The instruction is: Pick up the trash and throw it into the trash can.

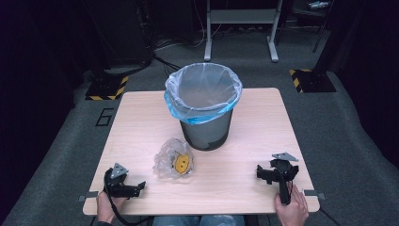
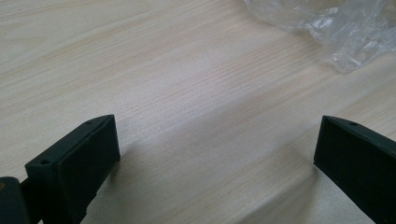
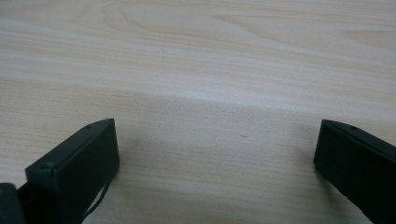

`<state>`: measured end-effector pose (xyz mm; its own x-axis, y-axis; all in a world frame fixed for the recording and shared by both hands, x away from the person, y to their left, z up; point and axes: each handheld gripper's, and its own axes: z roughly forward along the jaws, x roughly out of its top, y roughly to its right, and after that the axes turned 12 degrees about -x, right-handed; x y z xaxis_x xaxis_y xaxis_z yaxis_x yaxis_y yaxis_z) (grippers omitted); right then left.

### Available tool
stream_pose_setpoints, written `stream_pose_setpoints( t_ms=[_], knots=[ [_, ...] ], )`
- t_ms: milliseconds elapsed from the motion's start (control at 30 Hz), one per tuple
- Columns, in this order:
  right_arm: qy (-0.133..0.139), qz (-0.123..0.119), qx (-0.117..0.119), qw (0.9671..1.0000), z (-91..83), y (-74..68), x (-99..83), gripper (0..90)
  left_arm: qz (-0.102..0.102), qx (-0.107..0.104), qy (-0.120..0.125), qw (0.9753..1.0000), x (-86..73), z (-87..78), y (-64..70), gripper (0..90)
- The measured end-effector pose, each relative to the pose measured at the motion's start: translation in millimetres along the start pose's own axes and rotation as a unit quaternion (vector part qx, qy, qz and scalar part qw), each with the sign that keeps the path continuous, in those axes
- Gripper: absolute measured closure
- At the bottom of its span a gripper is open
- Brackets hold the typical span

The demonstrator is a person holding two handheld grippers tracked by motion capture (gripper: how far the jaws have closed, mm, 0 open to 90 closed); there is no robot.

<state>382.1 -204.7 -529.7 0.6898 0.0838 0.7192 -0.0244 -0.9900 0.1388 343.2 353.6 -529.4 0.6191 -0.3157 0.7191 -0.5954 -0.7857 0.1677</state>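
A crumpled clear plastic bag with something yellow inside lies on the wooden table, just in front of a dark bin lined with a blue-rimmed clear bag. My left gripper rests near the table's front left corner, open, nothing between its jaws; the bag's edge lies ahead and to its right. My right gripper sits near the front right edge, open and empty, over bare wood.
The bin stands at the table's back centre. Beyond the table lie grey carpet, yellow-black striped floor blocks at left and right, and a metal stand at the back. A hand holds the right gripper.
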Motion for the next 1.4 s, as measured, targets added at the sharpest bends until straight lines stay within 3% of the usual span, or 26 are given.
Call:
stream_pose_setpoints(
  t_ms=[400, 633, 800, 1000, 1400],
  knots=[
    [0.0, -0.001, 0.001, 1.0, 0.1, 0.3, 0.0, 0.0, 0.01, -0.026, 0.013, 0.9995, 5.8, -3.1, 16.8, 0.0],
    [0.001, -0.002, 0.001, 1.0, 0.2, 0.5, 0.1, 0.0, 0.042, -0.038, 0.026, 0.998, 21.7, -5.4, 30.4, 0.0],
    [0.001, -0.002, 0.002, 1.0, 0.2, 0.5, 0.1, 0.0, 0.052, -0.047, 0.025, 0.9972, 29.1, -3.5, 35.5, 0.0],
    [0.001, -0.003, 0.003, 1.0, 0.3, 0.6, 0.1, 0.0, 0.072, -0.059, 0.026, 0.9953, 45.6, 2.9, 41.8, 0.0],
    [0.001, -0.004, 0.004, 1.0, 0.4, 0.9, 0.2, 0.0, 0.079, -0.074, 0.023, 0.9939, 66.4, 27.5, 45.3, 0.0]
  ],
)
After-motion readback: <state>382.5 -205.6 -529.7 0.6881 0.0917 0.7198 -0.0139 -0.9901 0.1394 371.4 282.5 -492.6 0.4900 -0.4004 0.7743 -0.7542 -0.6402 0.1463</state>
